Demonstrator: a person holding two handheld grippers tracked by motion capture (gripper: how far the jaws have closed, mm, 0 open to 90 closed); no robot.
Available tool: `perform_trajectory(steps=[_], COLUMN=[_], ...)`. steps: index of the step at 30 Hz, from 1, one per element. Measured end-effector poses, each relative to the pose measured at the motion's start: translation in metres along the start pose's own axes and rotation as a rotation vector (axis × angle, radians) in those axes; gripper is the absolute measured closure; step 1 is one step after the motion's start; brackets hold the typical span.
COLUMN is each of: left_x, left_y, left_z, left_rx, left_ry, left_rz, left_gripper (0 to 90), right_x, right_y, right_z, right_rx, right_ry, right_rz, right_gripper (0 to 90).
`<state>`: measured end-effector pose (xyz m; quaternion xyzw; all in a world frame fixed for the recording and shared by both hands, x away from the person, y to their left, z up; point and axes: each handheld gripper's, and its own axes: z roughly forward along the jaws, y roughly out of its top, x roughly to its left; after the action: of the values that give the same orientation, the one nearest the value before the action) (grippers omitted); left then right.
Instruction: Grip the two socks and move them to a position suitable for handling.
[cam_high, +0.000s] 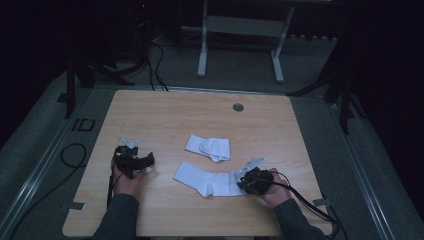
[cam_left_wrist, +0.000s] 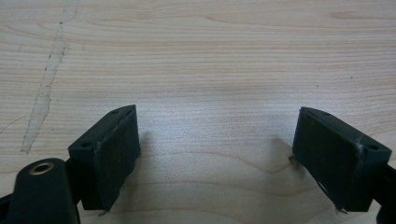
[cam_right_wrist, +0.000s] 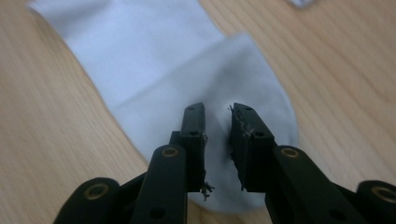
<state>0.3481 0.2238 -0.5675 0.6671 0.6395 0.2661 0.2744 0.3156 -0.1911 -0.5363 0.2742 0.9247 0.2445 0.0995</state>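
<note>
- Left black two-jaw gripper (cam_high: 150, 160): held low over the left part of the light wood-grain table (cam_high: 200, 115), jaws spread wide, nothing between them.
- Left gripper view: both black pads (cam_left_wrist: 116, 149) sit far apart over bare wood; a pale scuff streak (cam_left_wrist: 44, 98) runs along the table surface to their left.
- Left hand (cam_high: 127, 182) wraps the gripper body from below; dark sleeve (cam_high: 117, 217) comes in from the bottom edge.
- Right black two-jaw gripper (cam_high: 243, 180): at the toe end of the flat white sock (cam_high: 207, 181), tips over the fabric.
- Right gripper view: jaws nearly together, a narrow gap left between them, white sock (cam_right_wrist: 154, 65) visible through the gap and all around the tips. Frayed threads hang off the pad edges (cam_right_wrist: 240, 126). Cannot tell if any fabric is actually pinched; looks like hovering just over or resting on the toe.
- Right hand (cam_high: 270, 192) holds the gripper; black cable (cam_high: 305, 200) trails off toward the table's near right corner.
- Flat sock lies stretched out near the table's middle-front, cuff end pointing left, toe end right at the gripper.
- Second white sock, crumpled and folded on itself (cam_high: 209, 148), lies just behind the flat one, apart from it, touching neither gripper.
- Small round grey grommet (cam_high: 238, 107) near the table's far edge.
- White metal frame legs (cam_high: 240, 30) stand on the dark floor beyond the table.
</note>
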Motion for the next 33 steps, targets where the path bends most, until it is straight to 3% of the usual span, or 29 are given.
perform_trajectory(steps=[5, 7, 17, 22, 27, 33], left_x=[0.000, 0.000, 0.000, 0.000, 0.000, 0.000], left_y=[0.000, 0.000, 0.000, 0.000, 0.000, 0.000], left_z=[0.000, 0.000, 0.000, 0.000, 0.000, 0.000], left_rx=[-0.002, -0.002, -0.003, -0.001, -0.001, -0.001], left_ry=[0.000, -0.002, -0.001, -0.004, -0.004, -0.004], left_rz=[-0.002, -0.001, -0.002, 0.002, 0.002, 0.002], left_gripper=[15.0, 14.9, 15.0, 15.0, 15.0, 15.0], right_x=[0.001, -0.002, -0.020, -0.026, -0.027, -0.021], right_y=[0.023, 0.036, 0.085, 0.093, 0.090, 0.086], right_z=[-0.007, -0.007, 0.028, 0.045, 0.061, 0.058], right_rx=[-0.057, -0.080, -0.108, -0.099, -0.042, -0.044], right_ry=[-0.042, -0.055, -0.076, -0.072, -0.051, -0.001], right_rz=[-0.040, -0.050, -0.048, -0.029, -0.037, -0.052], right_gripper=[88.3, 89.6, 89.7, 89.7, 89.7, 89.7])
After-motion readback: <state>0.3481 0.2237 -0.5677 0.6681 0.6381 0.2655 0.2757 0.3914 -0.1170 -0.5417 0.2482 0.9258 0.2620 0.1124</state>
